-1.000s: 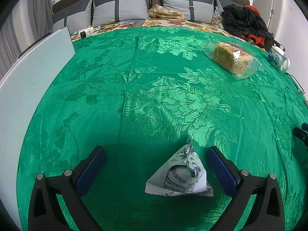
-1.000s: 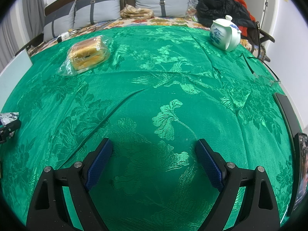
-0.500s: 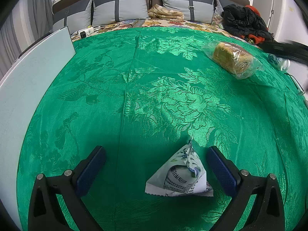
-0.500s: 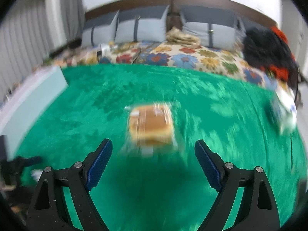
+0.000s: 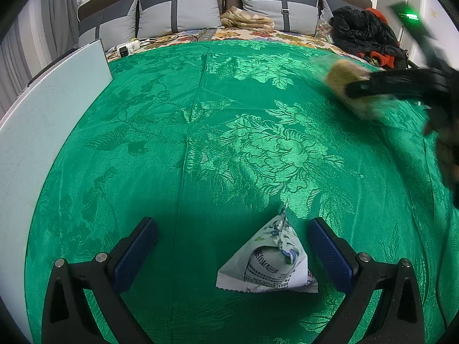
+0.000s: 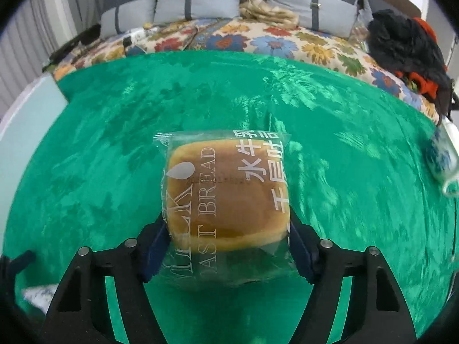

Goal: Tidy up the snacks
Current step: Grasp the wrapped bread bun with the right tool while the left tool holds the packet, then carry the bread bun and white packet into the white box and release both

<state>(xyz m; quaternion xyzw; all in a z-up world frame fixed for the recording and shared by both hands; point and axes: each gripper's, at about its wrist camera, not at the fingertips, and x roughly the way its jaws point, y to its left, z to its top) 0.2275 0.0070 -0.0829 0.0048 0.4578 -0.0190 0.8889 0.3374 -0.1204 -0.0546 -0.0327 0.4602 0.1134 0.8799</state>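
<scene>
The bread packet (image 6: 226, 197) is flanked by the right claw (image 6: 228, 246), whose jaws have just been closing onto its sides. The left claw (image 5: 233, 253) is held apart around the triangular snack packet (image 5: 269, 261). Open green cloth (image 5: 229, 114) is spread toward the pillows (image 5: 178, 8).

A: Bread bag (image 6: 226, 197), right wrist view: white print "BREAD" runs sideways, with "AST" below it, the first letters hidden. Large Chinese characters alongside; "水牛" legible. A faint date stamp, unreadable.

B: Triangular packet (image 5: 269, 261), left wrist view: printed lines, too small to read.
</scene>
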